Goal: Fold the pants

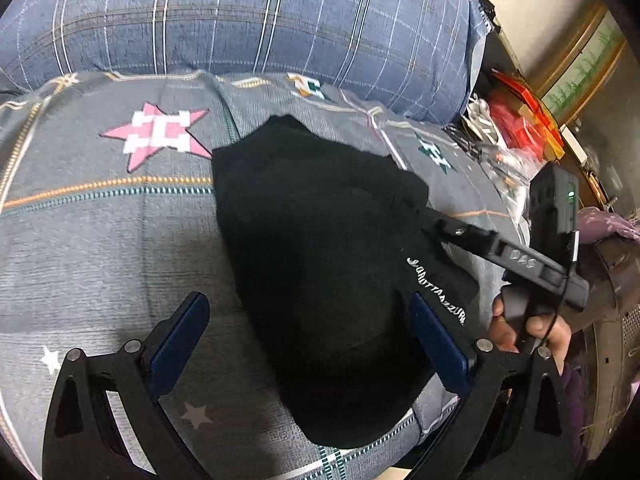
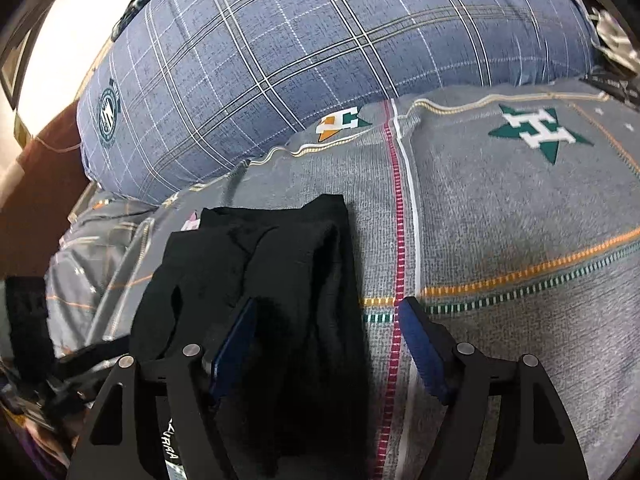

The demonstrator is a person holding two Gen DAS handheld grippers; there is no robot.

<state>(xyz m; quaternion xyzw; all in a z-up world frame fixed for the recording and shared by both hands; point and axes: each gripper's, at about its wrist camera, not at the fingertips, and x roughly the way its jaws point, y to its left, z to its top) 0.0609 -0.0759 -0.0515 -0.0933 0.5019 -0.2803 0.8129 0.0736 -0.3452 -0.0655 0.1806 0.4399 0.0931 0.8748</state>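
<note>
Blue-padded fingers of the left claw point(image 1: 304, 344) are standing wide apart over the near end of the black pants point(image 1: 320, 280), with cloth lying between them but no pad pressing on it. From its own camera, the right claw point(image 2: 328, 344) is likewise spread, its jaws not gripping anything; its left pad is sitting on or just above the black fabric while the right pad is hanging over bare bedspread point(image 2: 500, 220). In the left view that same tool is reaching in from the right, its tip at the garment's right edge, a hand point(image 1: 520, 328) wrapped around its handle.

The pants are lying already folded into a thick, lumpy stack on the grey star-patterned bedspread, toward the near edge of the bed, with a blue plaid pillow point(image 1: 240, 16) lying beyond them at the far side. White lettering point(image 1: 436, 292) is showing near the right edge.

This cloth is looking soft, limp and light, likely to sag and slide apart if pinched through one layer only. Taking hold at the two near corners, through every layer, seems the safest grip for the next fold.
</note>
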